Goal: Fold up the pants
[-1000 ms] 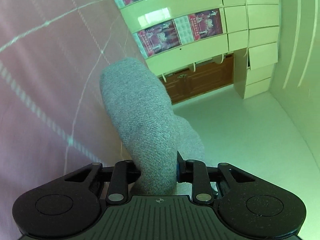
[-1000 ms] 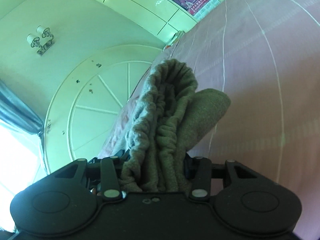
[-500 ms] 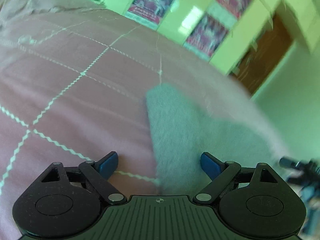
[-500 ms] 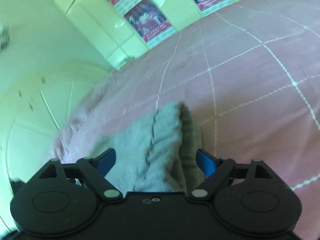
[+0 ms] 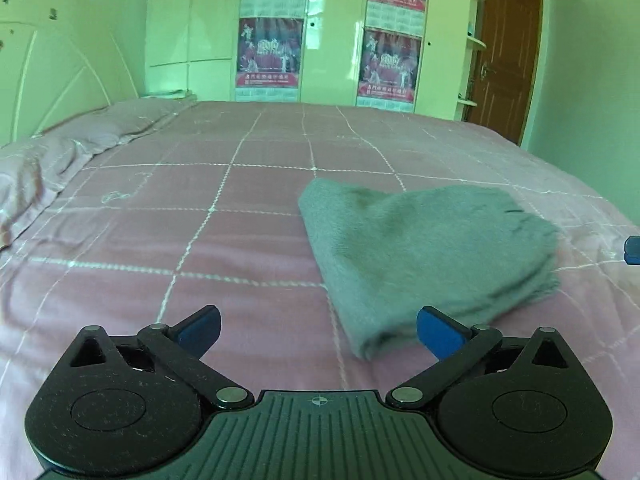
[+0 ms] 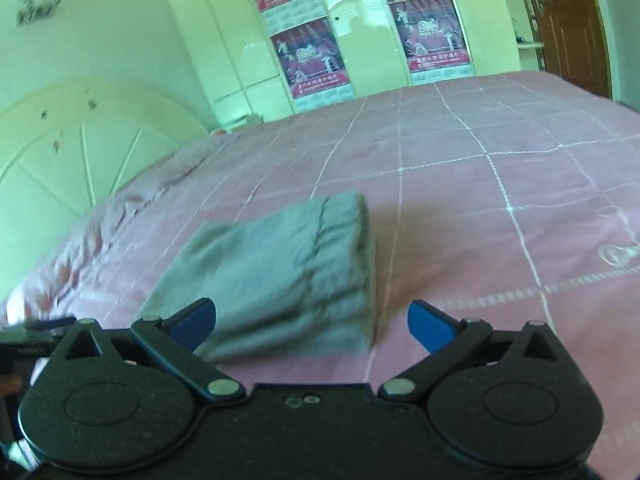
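Observation:
The grey pants (image 5: 424, 248) lie folded in a compact bundle on the pink checked bedspread (image 5: 200, 216). In the left wrist view they sit right of centre, just beyond my open left gripper (image 5: 318, 330), whose blue fingertips (image 5: 438, 330) touch nothing. In the right wrist view the folded pants (image 6: 280, 276) lie left of centre in front of my open right gripper (image 6: 312, 322), which is empty. The elastic waistband shows at the bundle's right end.
The bedspread (image 6: 500, 208) stretches wide around the bundle. A pillow (image 5: 60, 152) lies at the left by the white headboard (image 6: 68, 156). Wardrobe doors with posters (image 5: 270, 52) and a brown door (image 5: 506, 48) stand beyond the bed. A blue tip of the other gripper (image 5: 633, 250) shows at the right edge.
Both grippers held the pants in the air a second ago. They have let go, opened wide and drawn back; the pants now lie folded on the bed.

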`<state>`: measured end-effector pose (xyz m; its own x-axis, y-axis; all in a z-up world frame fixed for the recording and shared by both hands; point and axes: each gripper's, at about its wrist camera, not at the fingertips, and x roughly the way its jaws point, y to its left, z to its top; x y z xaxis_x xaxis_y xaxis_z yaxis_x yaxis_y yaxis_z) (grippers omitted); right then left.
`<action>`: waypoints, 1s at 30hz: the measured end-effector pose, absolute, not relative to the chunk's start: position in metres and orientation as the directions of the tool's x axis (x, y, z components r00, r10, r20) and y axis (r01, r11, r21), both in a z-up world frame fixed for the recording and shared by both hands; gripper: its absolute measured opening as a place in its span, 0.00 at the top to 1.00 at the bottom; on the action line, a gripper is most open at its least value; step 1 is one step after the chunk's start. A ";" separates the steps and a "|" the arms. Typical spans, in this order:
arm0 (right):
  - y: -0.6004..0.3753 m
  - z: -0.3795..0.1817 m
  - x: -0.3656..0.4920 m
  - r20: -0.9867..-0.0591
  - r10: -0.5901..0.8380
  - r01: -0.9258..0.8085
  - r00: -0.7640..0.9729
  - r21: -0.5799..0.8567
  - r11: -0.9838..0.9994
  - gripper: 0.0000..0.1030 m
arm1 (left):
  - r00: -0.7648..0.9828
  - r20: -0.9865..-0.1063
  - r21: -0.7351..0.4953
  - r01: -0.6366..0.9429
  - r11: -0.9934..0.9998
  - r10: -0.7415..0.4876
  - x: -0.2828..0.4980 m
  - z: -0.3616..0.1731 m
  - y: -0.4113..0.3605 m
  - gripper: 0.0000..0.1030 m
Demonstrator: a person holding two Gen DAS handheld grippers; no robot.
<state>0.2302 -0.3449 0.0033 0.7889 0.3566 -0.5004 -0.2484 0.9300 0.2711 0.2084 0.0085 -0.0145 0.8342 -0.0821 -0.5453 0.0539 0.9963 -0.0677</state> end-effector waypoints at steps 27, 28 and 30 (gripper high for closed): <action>-0.270 0.034 0.022 -0.491 0.230 -0.248 0.841 0.029 0.968 0.06 | 0.893 -0.441 -0.107 0.045 0.993 -0.088 -0.022 0.026 -0.053 0.00; -0.270 0.032 0.020 -0.494 0.229 -0.248 0.839 0.027 0.968 0.06 | 0.893 -0.443 -0.100 0.046 0.994 -0.085 -0.022 0.027 -0.054 0.00; -0.269 0.031 0.017 -0.491 0.222 -0.244 0.842 0.020 0.970 0.06 | 0.897 -0.432 -0.103 0.053 0.993 -0.093 -0.023 0.028 -0.056 0.00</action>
<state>0.0167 -0.2691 0.0309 0.8423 0.2220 -0.4911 -0.2438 0.9696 0.0200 -0.0227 -0.0558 0.0280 0.8971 -0.0927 -0.4319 0.0533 0.9933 -0.1026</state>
